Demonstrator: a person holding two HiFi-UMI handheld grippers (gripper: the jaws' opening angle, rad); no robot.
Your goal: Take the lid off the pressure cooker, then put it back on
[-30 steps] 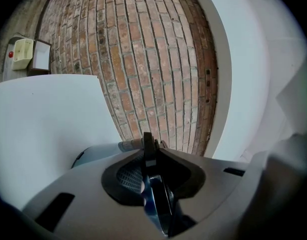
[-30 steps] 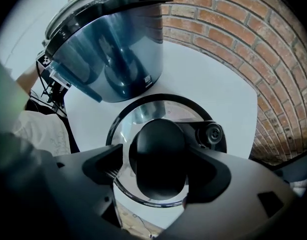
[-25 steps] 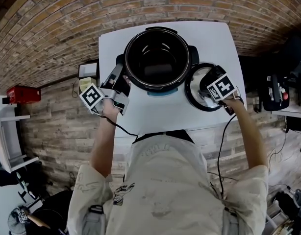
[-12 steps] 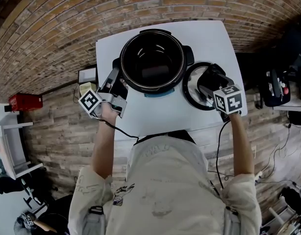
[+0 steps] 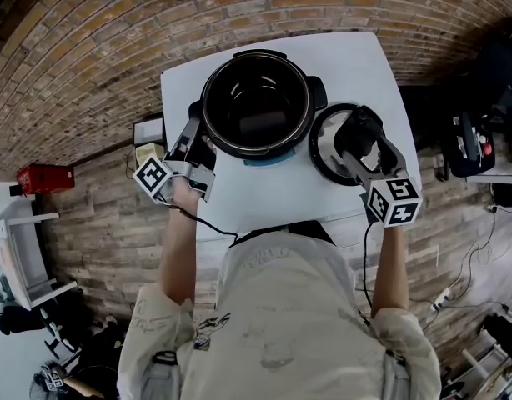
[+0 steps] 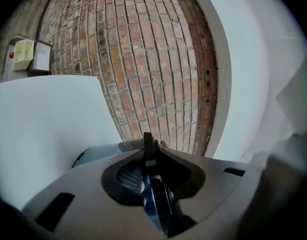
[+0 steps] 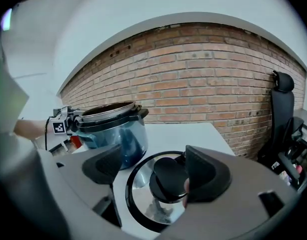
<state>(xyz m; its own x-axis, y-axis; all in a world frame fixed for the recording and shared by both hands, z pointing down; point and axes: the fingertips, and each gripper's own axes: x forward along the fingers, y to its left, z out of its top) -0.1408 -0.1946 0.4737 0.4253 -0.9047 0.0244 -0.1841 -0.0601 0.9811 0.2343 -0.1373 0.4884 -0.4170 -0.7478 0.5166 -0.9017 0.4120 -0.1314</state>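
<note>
Nearby, lid [image 5: 324, 150] lies btwn cooker [image 5: 256, 102] & chair [image 7: 282, 115].

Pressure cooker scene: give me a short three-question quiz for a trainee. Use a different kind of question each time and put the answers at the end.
1. True or false: the lid sits on the pressure cooker.
2. Which gripper is clamped on the cooker's side handle?
3. Fill in: above the lid's knob, the right gripper has its jaws ___.

Key
1. False. The lid lies on the table beside the cooker.
2. The left gripper.
3. Open. The jaws stand apart, with the knob showing between them.
</note>
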